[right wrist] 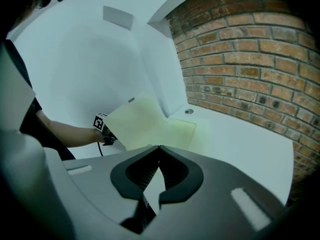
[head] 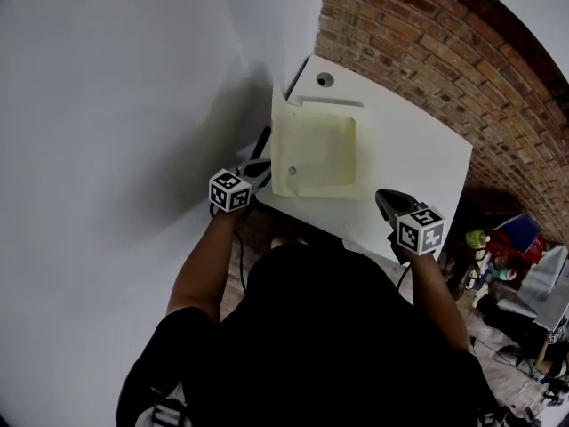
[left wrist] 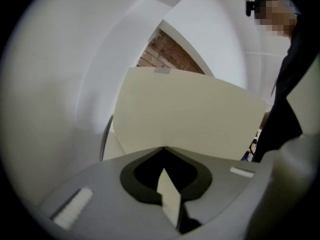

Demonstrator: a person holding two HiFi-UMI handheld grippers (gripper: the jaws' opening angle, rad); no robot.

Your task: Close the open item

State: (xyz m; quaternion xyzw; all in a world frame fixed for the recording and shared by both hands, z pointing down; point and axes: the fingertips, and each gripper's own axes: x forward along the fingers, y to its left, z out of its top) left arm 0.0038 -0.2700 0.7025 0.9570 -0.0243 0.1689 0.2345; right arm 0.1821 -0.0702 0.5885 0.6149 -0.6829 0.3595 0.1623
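Observation:
A cream lid (head: 316, 149) stands raised and tilted over a white appliance top (head: 418, 149). In the left gripper view the lid (left wrist: 190, 116) fills the middle, close ahead of my left gripper (left wrist: 163, 148), whose jaws are shut with the tips meeting and nothing between them. From above, the left gripper (head: 256, 173) sits at the lid's lower left edge; I cannot tell whether it touches. My right gripper (head: 384, 199) hovers over the top's front right edge, shut and empty. In the right gripper view (right wrist: 159, 146) the lid (right wrist: 137, 121) leans up at the left of its pale recess (right wrist: 181, 131).
A brick wall (head: 427, 34) runs behind and to the right of the appliance, and a white wall (head: 116, 105) stands on the left. A small round fitting (head: 325, 79) sits at the top's far corner. Coloured clutter (head: 507, 247) lies on the floor at the right.

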